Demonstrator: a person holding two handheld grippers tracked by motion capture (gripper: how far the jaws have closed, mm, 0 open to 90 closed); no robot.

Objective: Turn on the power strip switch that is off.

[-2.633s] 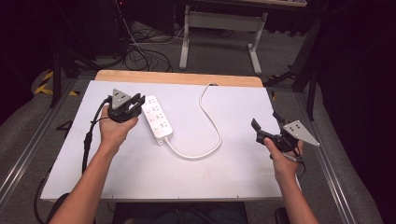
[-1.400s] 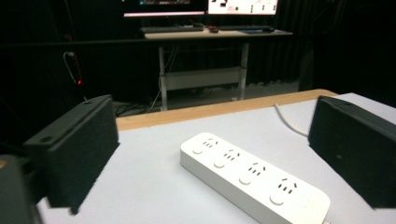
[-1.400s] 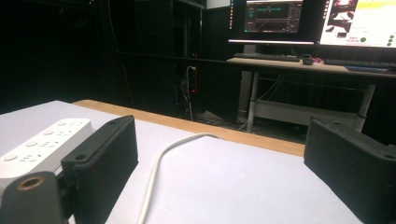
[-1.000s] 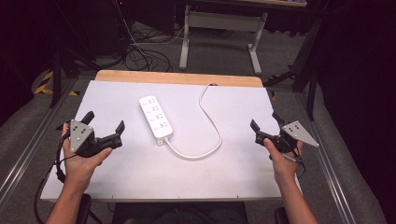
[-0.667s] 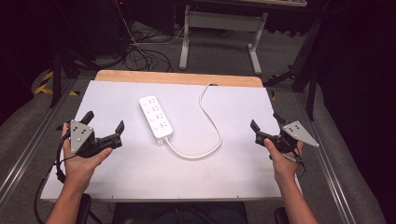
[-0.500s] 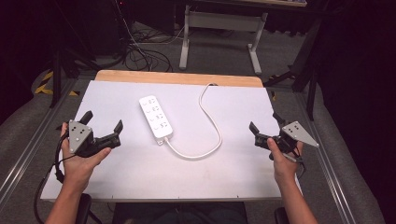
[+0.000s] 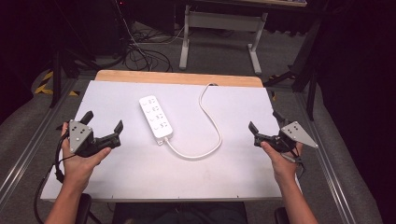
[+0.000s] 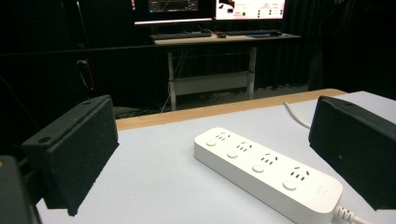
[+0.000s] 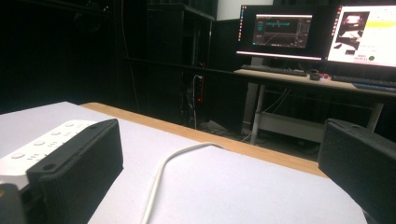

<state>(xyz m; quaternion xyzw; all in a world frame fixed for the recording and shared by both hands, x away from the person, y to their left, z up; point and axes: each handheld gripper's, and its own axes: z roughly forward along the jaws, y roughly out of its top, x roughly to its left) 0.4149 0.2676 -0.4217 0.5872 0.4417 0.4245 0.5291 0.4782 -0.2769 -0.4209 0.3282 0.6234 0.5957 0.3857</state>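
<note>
White surface [image 7: 116, 172] with wood strip along far edge, largest thing in frame. White power strip [image 7: 156, 116] lying flat left of centre, long axis running front-to-back and slightly angled, four sockets with buttons facing up; seen again up close from left gripper view [image 8: 266, 170] between the jaws, and partly hidden behind the left-hand jaw in right gripper view [image 9: 42, 144]. White cord [image 7: 212, 126] leaving near end of strip, looping right, then curving back to far edge of surface; same cord crossing the middle of right gripper view [image 9: 161, 182]. Left tongs [image 7: 103, 128] held in left hand [image 7: 79, 161] near left edge of surface, released, jaws spread wide, nothing between them, aimed toward strip but well apart from it. Right tongs [image 7: 264, 126] held in right hand [image 7: 282, 161] near right edge, likewise released, jaws wide apart, nothing gripped, well apart from cord loop. Monitors and desk visible in dark background of both gripper views.
</note>
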